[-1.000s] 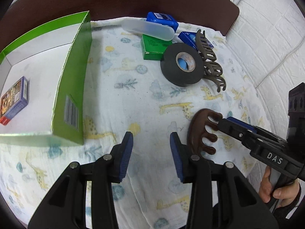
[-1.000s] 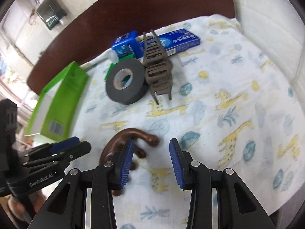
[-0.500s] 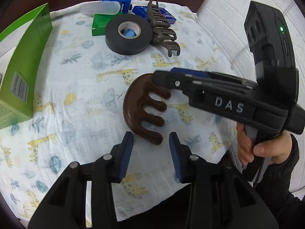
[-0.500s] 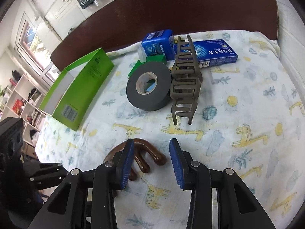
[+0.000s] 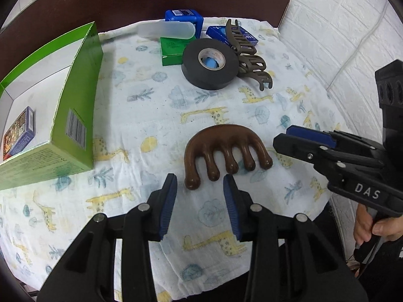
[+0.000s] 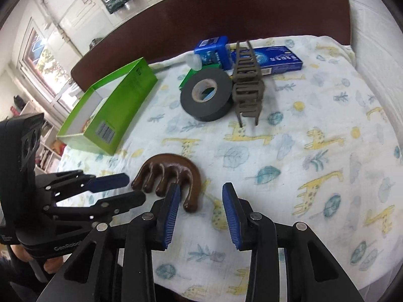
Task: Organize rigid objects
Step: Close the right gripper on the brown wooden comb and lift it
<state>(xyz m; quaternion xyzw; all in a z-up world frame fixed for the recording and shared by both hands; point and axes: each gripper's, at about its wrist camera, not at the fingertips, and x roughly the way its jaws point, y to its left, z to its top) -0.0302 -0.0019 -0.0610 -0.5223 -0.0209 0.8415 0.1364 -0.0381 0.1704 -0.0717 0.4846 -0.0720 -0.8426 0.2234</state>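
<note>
A brown wooden claw-shaped massager (image 5: 226,148) lies flat on the giraffe-print cloth, prongs toward me; it also shows in the right wrist view (image 6: 171,173). My left gripper (image 5: 200,193) is open and empty just short of its prongs. My right gripper (image 6: 201,201) is open and empty, its left finger beside the massager's right end. In the left wrist view the right gripper (image 5: 282,138) comes in from the right, close to the massager. A green open box (image 5: 73,105) at the left holds a small card pack (image 5: 19,132).
At the back lie a black tape roll (image 5: 210,63), a grey-brown hair claw clip (image 5: 249,58), a small green box (image 5: 173,50), a clear plastic case (image 5: 167,30) and blue boxes (image 6: 274,59). A dark headboard (image 6: 226,12) is behind, a white wall at the right.
The left gripper has pulled back and swung, so the massager now lies with its prongs toward it. The right gripper has drawn away to the massager's right side. Both stay open.
</note>
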